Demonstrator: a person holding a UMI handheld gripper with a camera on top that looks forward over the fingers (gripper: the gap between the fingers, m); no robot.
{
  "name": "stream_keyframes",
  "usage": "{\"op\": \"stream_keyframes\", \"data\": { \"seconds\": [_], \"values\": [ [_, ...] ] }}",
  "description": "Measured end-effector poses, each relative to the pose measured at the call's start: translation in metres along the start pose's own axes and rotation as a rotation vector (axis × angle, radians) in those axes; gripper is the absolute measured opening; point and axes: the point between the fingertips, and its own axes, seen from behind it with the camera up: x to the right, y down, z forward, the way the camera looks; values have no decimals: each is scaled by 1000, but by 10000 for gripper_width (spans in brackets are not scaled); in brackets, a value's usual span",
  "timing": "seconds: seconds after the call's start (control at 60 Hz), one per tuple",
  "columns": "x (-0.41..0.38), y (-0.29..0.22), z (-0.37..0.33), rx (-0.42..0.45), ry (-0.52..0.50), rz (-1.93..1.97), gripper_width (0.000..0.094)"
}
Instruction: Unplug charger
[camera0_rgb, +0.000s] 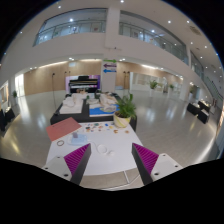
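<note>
My gripper (111, 150) hangs above the near part of a white table (110, 138). It is open, and its magenta pads (79, 162) stand wide apart with nothing held between them. A small pale looped thing (103, 152), perhaps a white cable, lies on the tabletop just ahead of the fingers; I cannot make out a charger or a socket for certain. A row of small items (97, 127) sits further back on the table.
A red sheet (62, 128) and a small dark ring (60, 143) lie at the table's left. A potted plant (124, 110) stands at its far right. Beyond are low display blocks (85, 105), a piano (84, 82), dark seats (200, 108) and open hall floor.
</note>
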Motion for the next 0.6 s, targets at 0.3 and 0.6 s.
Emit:
{"op": "stream_keyframes", "data": {
  "seconds": [0.3,0.6],
  "values": [
    [-107,14,15,-25,-183,-54,853],
    [-199,40,61,-58,-286,-62,854]
  ]
}}
